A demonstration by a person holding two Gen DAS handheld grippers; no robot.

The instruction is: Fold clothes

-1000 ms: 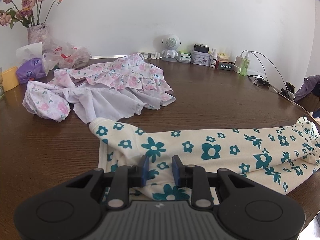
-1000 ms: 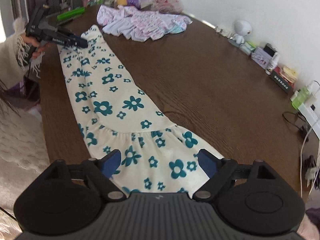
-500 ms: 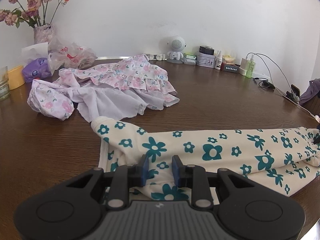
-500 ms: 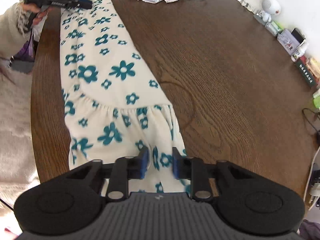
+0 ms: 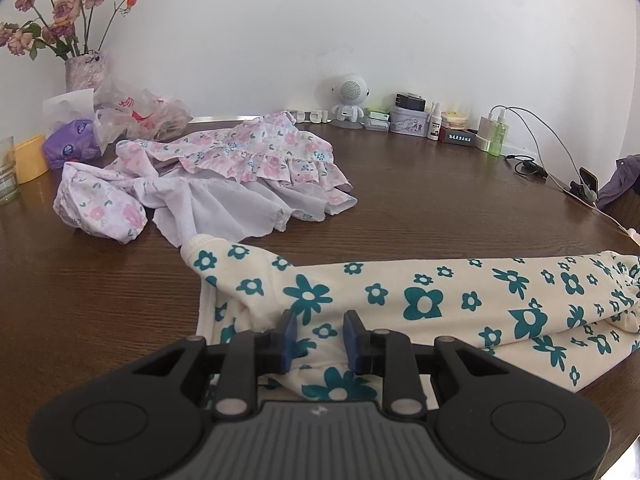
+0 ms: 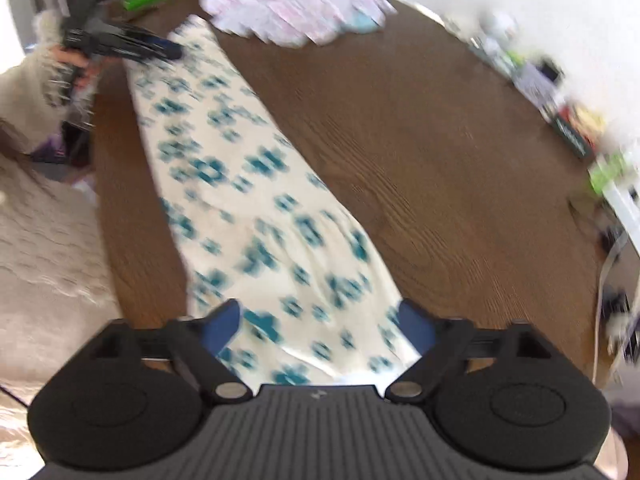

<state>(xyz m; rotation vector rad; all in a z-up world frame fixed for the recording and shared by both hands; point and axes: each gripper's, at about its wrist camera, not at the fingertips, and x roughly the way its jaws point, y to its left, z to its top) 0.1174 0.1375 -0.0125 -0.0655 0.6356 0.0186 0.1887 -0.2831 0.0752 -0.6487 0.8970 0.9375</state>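
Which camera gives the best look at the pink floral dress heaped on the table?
The left wrist view: the pink floral dress sits sharp and whole behind the cream garment with teal flowers. In the right wrist view, the dress is only a motion-blurred patch at the far table edge.
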